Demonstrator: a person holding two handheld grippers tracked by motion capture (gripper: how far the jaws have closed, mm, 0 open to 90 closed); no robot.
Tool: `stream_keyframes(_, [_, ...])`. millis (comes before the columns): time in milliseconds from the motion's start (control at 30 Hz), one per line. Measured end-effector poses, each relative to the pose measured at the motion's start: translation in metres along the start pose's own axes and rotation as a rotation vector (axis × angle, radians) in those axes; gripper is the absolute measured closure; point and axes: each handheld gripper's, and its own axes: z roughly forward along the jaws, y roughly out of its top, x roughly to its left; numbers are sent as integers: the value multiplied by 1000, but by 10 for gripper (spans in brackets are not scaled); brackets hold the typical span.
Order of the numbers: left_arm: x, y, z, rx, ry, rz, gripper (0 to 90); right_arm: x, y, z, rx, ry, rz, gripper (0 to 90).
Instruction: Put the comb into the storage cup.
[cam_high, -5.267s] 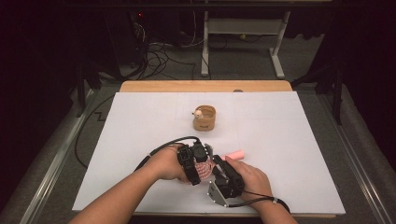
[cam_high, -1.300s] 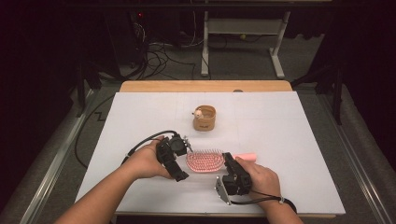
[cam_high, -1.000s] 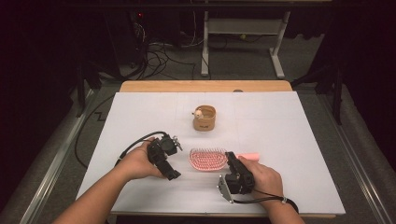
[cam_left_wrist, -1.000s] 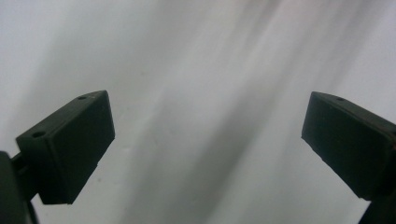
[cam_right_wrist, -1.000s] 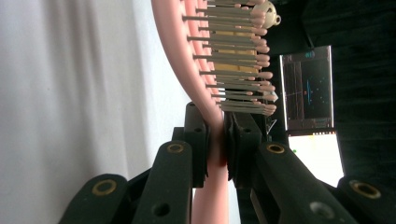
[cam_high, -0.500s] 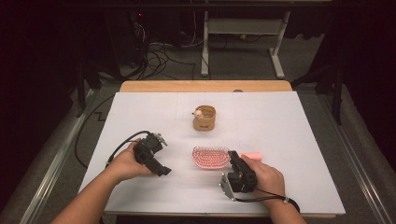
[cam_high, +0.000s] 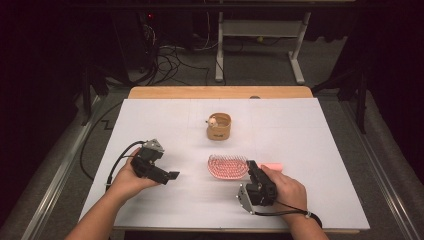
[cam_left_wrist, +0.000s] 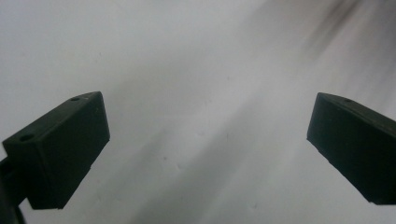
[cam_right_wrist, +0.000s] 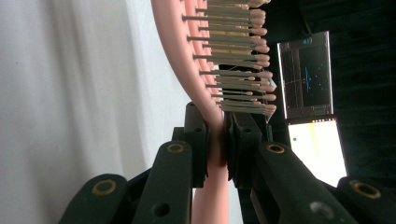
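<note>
A pink hairbrush (cam_high: 229, 166) with pale bristles lies bristles-up on the white table (cam_high: 300, 130), right of centre. My right gripper (cam_high: 251, 168) is shut on the neck of the hairbrush (cam_right_wrist: 205, 65), where the head meets the handle; the pink handle end (cam_high: 272, 167) sticks out to the right behind the hand. My left gripper (cam_high: 172, 176) hovers low over the table's left half, well away from the brush. In the left gripper view its jaws stand wide apart over bare white surface, so the left gripper (cam_left_wrist: 208, 140) is open and holds nothing.
A small round wooden cup (cam_high: 219, 126) with a pale object at its rim stands behind the brush at mid-table. A wooden strip (cam_high: 220, 92) runs along the table's far edge. Cables and a desk frame (cam_high: 260, 30) lie on the floor beyond.
My left gripper let go of the brush head and drew away to the left, opening wide. The right gripper stays shut on the brush, which now lies flat with bristles up.
</note>
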Motion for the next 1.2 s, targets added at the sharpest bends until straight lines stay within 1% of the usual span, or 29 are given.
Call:
stream_keyframes(33, [0,-2,-1,-41,6,-7,0,0,0,0,2,-4,5,813])
stream_keyframes(100, [1,-6,-3,-95,13,-27,0,0,0,-1,3,-4,11,814])
stream_keyframes(167, [1,-9,-2,-130,24,-30,0,-1,-1,-1,2,-8,15,813])
stream_keyframes(233, [1,-14,-2,-170,51,-36,0,-2,-1,0,3,-7,21,814])
stream_keyframes(267, [0,-15,-2,-180,72,-31,0,-2,-2,0,3,-6,25,813])
stream_keyframes(300, [-1,-17,-2,-189,111,-23,0,-2,-2,0,6,-5,25,814])
stream_keyframes(367, [-3,-22,-2,-227,139,-30,0,-2,-2,0,8,-3,28,813])
stream_keyframes(400, [-4,-25,-2,-252,142,-41,0,-2,-2,0,7,-2,29,814])
stream_keyframes(433, [-5,-27,-2,-271,146,-38,0,-2,-2,-1,10,0,35,814])
stream_keyframes(500, [-6,-29,-2,-291,157,-39,0,-2,-2,0,4,-1,34,814])
stream_keyframes(533, [-7,-30,-2,-312,161,-38,0,-3,-2,0,4,0,37,814])
stream_keyframes(600, [-6,-32,-4,-330,163,-48,0,-3,-2,-1,4,-1,43,814])
stream_keyframes(633, [-7,-33,-5,-346,188,-35,0,-3,-2,-1,5,0,51,813])
stream_keyframes(667, [-7,-35,-5,-361,198,-27,0,-4,-3,-1,1,-4,62,814])
stream_keyframes(700, [-7,-37,-6,-375,202,-18,0,-4,-3,-1,3,1,68,814])
stream_keyframes(733, [-6,-38,-6,-387,190,-19,0,-5,-3,-2,6,7,85,814])
stream_keyframes(767, [-6,-39,-5,-392,183,-20,0,-6,-3,-1,1,7,94,814])
stream_keyframes(833, [-5,-40,-5,-386,171,-17,0,-7,-3,-2,1,13,112,814])
stream_keyframes(867, [-5,-40,-5,-396,157,-17,0,-7,-3,-2,-1,18,129,813])
stream_keyframes(933, [-4,-41,-5,-400,153,-20,0,-10,-4,-2,-3,28,157,814])
stream_keyframes(967, [-5,-41,-4,-397,156,-12,0,-10,-5,-2,-4,28,170,813])
stream_keyframes(1033, [-6,-41,-3,-390,178,4,0,-12,-6,-2,-6,31,196,814])
stream_keyframes(1067, [-7,-41,-2,-387,178,7,0,-13,-6,-2,-9,27,207,814])
stream_keyframes(1100, [-7,-41,-2,-387,170,5,0,-15,-7,-2,-12,32,209,814])
stream_keyframes(1133, [-7,-41,-2,-388,165,3,0,-15,-7,-3,-12,32,236,814])
stream_keyframes(1167, [-7,-41,-2,-394,156,-1,0,-16,-7,-3,-14,34,243,814])
stream_keyframes(1200, [-7,-41,-3,-398,152,-2,0,-17,-8,-3,-16,35,262,814])
